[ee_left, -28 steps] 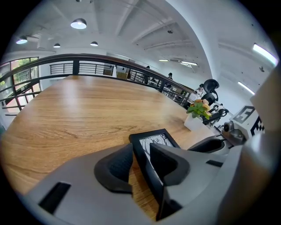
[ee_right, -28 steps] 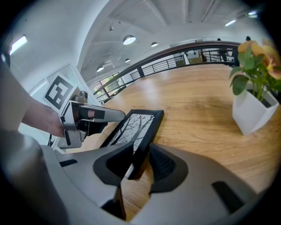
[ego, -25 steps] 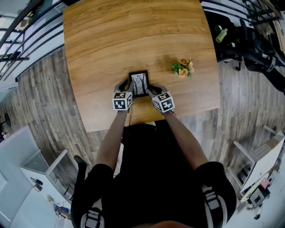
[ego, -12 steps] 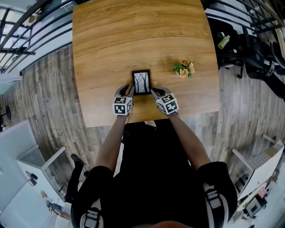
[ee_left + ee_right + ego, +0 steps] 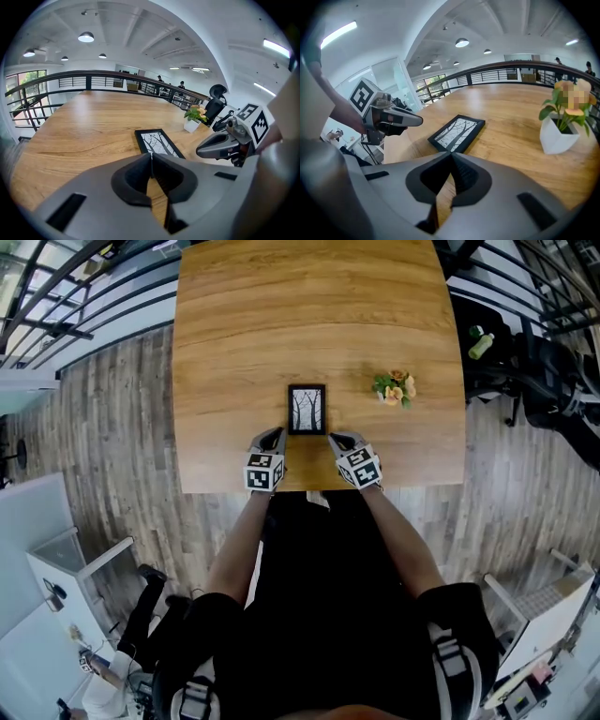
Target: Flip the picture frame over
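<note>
A: Black moulding, wood or plastic, around a pale print of bare trees: picture frame [image 5: 307, 409] flat on the table [image 5: 244, 324], print side up, toward the table's 6 o'clock edge. At 3 o'clock from it, well apart, potted flowers [image 5: 394, 387].

B: And the grippers?

A: At 7 o'clock from the frame, left gripper [image 5: 274, 435]; at 5 o'clock, right gripper [image 5: 338, 439]. Both near the frame but apart from it. Both clenched, jaws just now closing pad to pad, with nothing between.

B: Flipped already, or not?

A: Impossible to say. Fits both: a frame turned over from its back, or one to be laid face down.

B: Handling?

A: Probably light and stiff, so no sagging when raised by one edge. Maybe glass in front, therefore fragile; better no dropping on the face. Smooth moulding, perhaps slippery between the pads. Flush on the wood, so little room under the rim. Best hold, by my judgement: the two long sides, at 9 and 3 o'clock, one gripper on each, pads on the moulding and not on the pane.
</note>
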Motion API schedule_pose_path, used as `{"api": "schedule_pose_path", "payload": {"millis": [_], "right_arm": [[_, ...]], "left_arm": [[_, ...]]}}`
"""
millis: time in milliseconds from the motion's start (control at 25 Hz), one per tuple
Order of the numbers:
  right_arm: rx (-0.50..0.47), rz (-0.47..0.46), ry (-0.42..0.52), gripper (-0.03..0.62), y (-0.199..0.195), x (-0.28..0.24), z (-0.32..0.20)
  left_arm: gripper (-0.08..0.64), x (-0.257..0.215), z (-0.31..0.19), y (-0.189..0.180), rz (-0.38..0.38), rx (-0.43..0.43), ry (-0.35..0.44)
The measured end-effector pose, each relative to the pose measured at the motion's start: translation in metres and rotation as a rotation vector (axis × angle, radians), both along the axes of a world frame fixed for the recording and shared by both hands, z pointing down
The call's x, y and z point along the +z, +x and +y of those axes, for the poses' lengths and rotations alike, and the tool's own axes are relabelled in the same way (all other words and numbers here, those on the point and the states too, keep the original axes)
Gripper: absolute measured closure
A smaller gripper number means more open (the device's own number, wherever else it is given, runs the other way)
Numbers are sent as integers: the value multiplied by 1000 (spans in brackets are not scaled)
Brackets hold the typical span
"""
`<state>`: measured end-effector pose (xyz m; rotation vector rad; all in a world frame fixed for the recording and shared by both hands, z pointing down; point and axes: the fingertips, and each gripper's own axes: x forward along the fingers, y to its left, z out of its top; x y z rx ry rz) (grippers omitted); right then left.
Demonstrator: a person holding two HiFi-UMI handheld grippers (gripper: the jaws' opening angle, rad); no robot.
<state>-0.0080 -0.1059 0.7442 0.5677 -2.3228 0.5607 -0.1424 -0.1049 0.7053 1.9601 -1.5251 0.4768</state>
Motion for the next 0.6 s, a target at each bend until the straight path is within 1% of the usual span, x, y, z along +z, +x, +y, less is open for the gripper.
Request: {"api": "schedule_pose_path", "payload": {"millis": [120,200,280,400,600], "right_arm": [[-29,13,-6,586,4,3,7],[-39,15,1,586,7,2,9],[-47,15,10,586,9,0,10],[-67,15,-1,586,13,0,16],[-74,31,-4,586,-2,4,5]], "left_arm": [[535,-3,11,10,-61,71,11],[535,-5,17,17,-80,99,18],[535,-5,23,19,-74,90,17],[537,-4,30,21,-64,65,8],[537,1,22,2,-29,45,-1]]}}
